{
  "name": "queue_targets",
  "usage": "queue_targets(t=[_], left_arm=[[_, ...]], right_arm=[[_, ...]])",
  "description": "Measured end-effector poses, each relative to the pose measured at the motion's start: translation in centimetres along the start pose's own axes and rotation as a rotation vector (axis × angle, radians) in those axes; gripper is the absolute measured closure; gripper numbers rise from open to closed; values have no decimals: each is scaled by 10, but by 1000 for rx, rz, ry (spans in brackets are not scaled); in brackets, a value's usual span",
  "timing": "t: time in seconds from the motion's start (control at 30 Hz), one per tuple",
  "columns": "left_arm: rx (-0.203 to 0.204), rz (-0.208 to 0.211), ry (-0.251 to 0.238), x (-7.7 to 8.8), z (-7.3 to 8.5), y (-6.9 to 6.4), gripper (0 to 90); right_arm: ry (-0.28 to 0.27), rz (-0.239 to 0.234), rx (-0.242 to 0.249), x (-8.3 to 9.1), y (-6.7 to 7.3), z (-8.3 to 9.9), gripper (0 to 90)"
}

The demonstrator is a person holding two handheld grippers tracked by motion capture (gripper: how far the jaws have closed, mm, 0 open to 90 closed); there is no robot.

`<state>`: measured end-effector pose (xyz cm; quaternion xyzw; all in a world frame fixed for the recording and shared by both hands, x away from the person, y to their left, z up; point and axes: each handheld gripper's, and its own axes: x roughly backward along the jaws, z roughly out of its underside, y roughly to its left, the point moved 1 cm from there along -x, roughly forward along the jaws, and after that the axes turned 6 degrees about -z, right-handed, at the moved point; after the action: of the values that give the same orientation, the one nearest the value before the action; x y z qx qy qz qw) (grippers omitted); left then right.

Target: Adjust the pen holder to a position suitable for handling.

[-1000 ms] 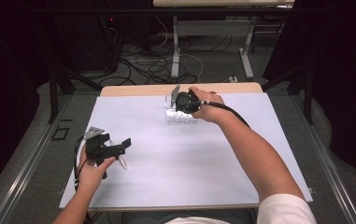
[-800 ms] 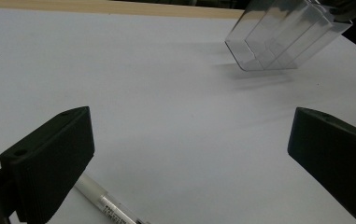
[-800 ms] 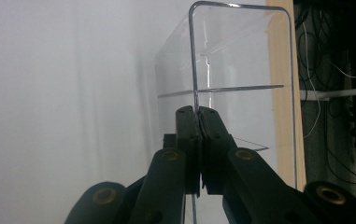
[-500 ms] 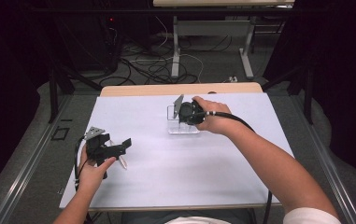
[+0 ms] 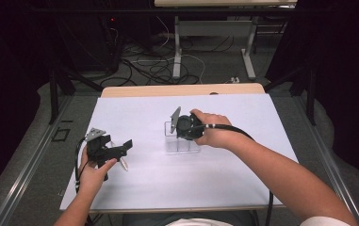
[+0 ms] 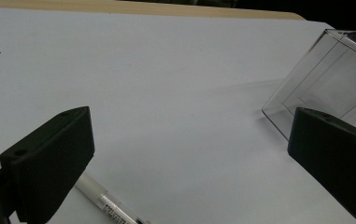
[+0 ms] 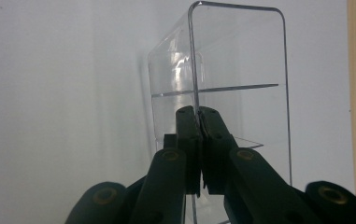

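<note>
A clear plastic box (image 5: 182, 142) with inner dividers stands in the middle of the white table. My right gripper (image 5: 185, 126) is shut on its thin upper wall; in the right gripper view the two jaws (image 7: 197, 112) pinch that wall of the box (image 7: 241, 70) edge-on. At the left, my left gripper (image 5: 120, 148) is held open just above the table with nothing between its jaws. A white pen (image 5: 122, 162) lies on the table right under it. In the left gripper view the pen (image 6: 105, 203) pokes out beneath the left jaw, and the box (image 6: 325, 79) shows at the far right past the open gripper (image 6: 189, 140).
White sheet (image 5: 243, 108) covers the table, with a wooden strip (image 5: 182, 90) along its far edge. Beyond it are another table's legs (image 5: 177, 47) and loose cables (image 5: 144, 61) on the floor. Metal rails run along both sides.
My right gripper has pulled the clear box from the far part of the table toward the person and the middle. The left gripper and pen have stayed put.
</note>
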<state>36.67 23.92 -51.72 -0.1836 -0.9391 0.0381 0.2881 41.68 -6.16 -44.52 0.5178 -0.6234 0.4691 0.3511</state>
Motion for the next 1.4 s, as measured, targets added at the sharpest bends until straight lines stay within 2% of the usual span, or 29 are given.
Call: queue_targets(t=[0.13, 0.37, 0.5, 0.73, 0.8, 0.93, 1.0, 1.17, 1.2, 1.23, 1.4], left_arm=[[0, 0, -1, 0, 0, 0, 10], [1, 0, 1, 0, 0, 0, 10], [-1, 0, 7, 0, 0, -1, 10], [-1, -2, 8, 0, 0, -1, 10], [-2, -3, 8, 0, 1, -1, 10], [0, -3, 8, 0, 1, -1, 10], [2, -3, 8, 0, 1, -1, 10], [3, -3, 9, 0, 1, 0, 10], [5, -3, 9, 0, 1, 0, 10], [7, -3, 9, 0, 1, 0, 10], [11, -4, 11, -1, 1, 1, 10]], right_arm=[[-2, -4, -13, 1, 3, 0, 880], [28, -26, -28, 2, 6, 5, 881], [18, -47, -18, -1, 6, 8, 883], [-9, -57, -52, -3, 7, 10, 884], [-20, -72, -40, -4, 7, 11, 883], [-30, -70, -36, -4, 8, 13, 879], [-37, -62, -27, -5, 8, 15, 828], [-62, -49, -63, -5, 11, 20, 760], [-75, -44, -61, -4, 11, 22, 736], [-110, -30, -75, -2, 12, 25, 688], [-161, -1, -117, 4, 14, 37, 602]])
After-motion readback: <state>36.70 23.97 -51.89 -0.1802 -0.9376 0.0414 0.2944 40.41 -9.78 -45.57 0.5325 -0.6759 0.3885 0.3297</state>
